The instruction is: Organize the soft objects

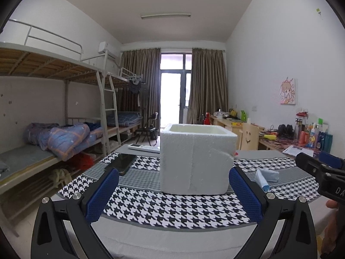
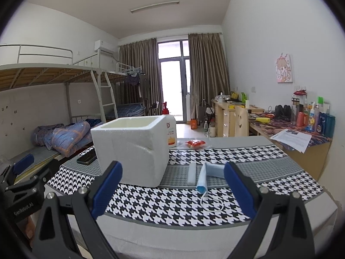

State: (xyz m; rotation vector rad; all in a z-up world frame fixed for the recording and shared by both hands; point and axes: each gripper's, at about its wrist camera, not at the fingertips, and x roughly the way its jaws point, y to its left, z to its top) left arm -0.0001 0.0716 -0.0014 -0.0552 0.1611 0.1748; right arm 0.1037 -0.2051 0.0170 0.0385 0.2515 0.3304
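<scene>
Your left hand-held gripper (image 1: 173, 194) is wide open and holds nothing. It faces the white foam box (image 1: 195, 158), which stands on the surface (image 1: 151, 202) with its black-and-white checked cloth. Your right hand-held gripper (image 2: 172, 191) is wide open and empty too.

The soft blue face mask (image 2: 210, 173) lies folded on the cloth, just right of the box. Only the right view shows its thin white ear loop curling toward you. That view also shows a white foam strip (image 2: 192, 171) beside the mask, a bottle (image 2: 171, 132) with an orange label behind the box, and a small red packet (image 2: 195, 143) near it. The left view hides most of these behind the box.

The box looks bumpy, thick-walled and square, open on top. A flat dark phone (image 1: 121, 163) lies left of it. The gripper pads (image 1: 101, 196) are blue and dotted.
</scene>
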